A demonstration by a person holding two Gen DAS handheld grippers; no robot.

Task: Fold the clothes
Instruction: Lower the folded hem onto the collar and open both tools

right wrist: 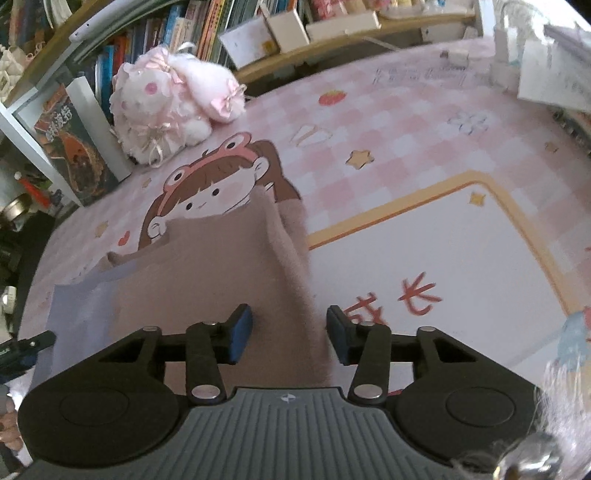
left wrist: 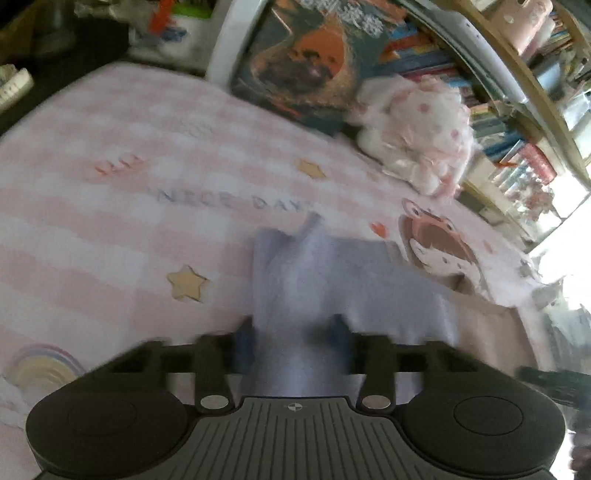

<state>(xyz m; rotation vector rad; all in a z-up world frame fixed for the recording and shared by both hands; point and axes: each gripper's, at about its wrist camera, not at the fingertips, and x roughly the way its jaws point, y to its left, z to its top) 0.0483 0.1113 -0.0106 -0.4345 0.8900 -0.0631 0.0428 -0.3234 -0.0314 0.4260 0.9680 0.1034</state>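
Note:
A pale lavender cloth [left wrist: 332, 280] lies on the pink checked mat [left wrist: 110, 229]; the view is blurred. My left gripper [left wrist: 293, 341] has its blue pads around a bunched part of this cloth and holds it lifted. In the right wrist view a brown-pink garment [right wrist: 221, 266] lies flat on the mat [right wrist: 406, 155], with the lavender cloth [right wrist: 81, 302] at its left edge. My right gripper [right wrist: 290, 334] is open, its pads [right wrist: 240, 332] on either side of the brown garment's right edge, not pinching it.
A pink-and-white plush toy [right wrist: 170, 103] sits at the mat's far edge, also in the left wrist view [left wrist: 417, 136]. A large book [left wrist: 306, 62] leans against shelves of books [right wrist: 177, 33]. White boxes and papers [right wrist: 554, 74] stand at the far right.

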